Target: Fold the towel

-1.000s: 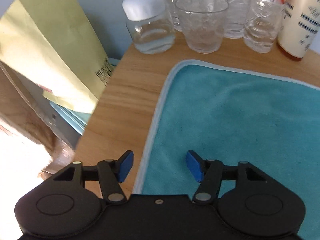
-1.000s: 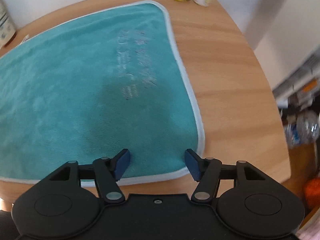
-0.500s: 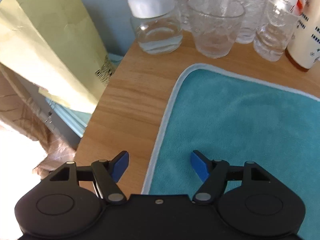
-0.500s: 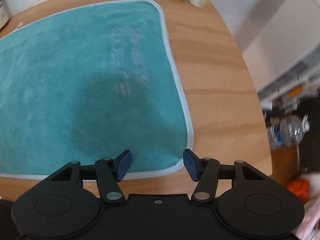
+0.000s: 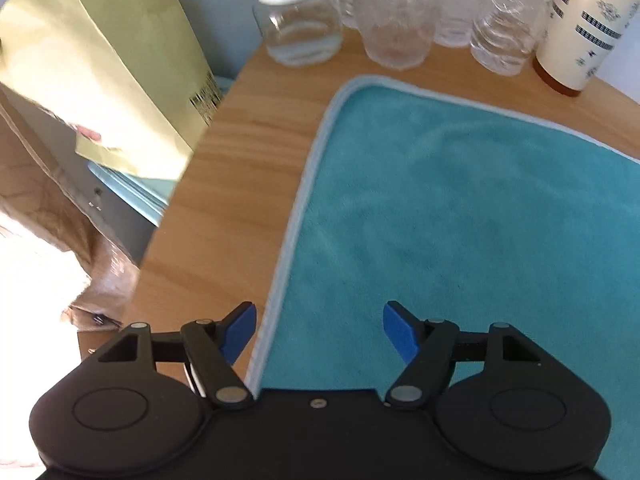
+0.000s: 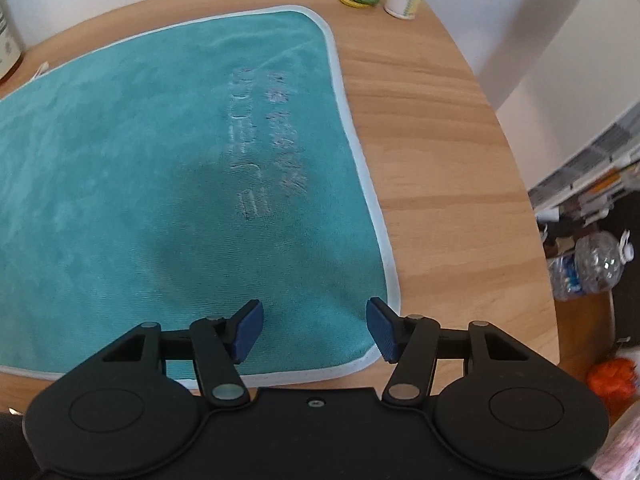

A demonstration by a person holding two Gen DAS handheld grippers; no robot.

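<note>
Wooden table (image 6: 440, 128), teal towel (image 6: 120, 160) flat; both tools gaping, empty, shifted slightly since earlier frame.

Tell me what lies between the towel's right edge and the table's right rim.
Bare wood only: in the right wrist view nothing sits between the towel edge and the table rim.

Bright daylight, fisheye bend, some soft blur.

We see blown-out white glare at the left wrist view's lower left, a soft dark shadow on the towel (image 6: 168, 168) in the right wrist view, curved table (image 6: 440, 128) edges, and smeared glassware (image 5: 396, 20) at the top.
</note>
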